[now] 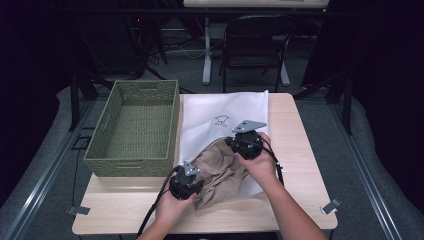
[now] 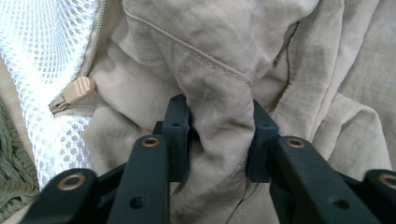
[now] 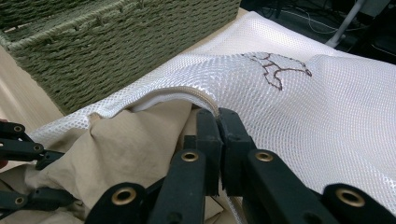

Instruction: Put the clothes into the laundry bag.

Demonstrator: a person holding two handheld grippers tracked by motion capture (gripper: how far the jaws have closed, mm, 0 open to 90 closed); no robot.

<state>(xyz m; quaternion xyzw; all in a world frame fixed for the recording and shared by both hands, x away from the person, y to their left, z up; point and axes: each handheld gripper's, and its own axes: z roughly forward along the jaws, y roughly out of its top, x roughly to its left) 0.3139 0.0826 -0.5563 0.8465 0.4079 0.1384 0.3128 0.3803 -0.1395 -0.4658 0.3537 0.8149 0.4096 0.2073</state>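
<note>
Left gripper [image 1: 186, 184], high view: you've got it lower centre of frame, at the lower-left edge of the tan garment [image 1: 220, 172]. Right gripper [image 1: 245, 142] sits just right of centre, at the mouth of the white mesh bag [image 1: 220, 112]. Garment is half in the bag, half spilling toward frame bottom. Green woven basket [image 1: 135, 127], left of the bag, w/ nothing visible inside.

Left gripper view: your jaws pinch a bunched fold of the tan garment [image 2: 219, 116] btwn the pads. Bag's zipper pull [image 2: 77, 89] sits at left, mesh beside it.

Right gripper view: right gripper [image 3: 219, 119] jaws pressed together on the bag's zippered rim [image 3: 187, 91], mesh stretching to upper right. Garment [image 3: 126, 149] lies under the lifted rim, lower left. Basket wall [image 3: 116, 51] fills upper left. Left gripper's jaws [image 3: 28, 158] at far left edge.
</note>
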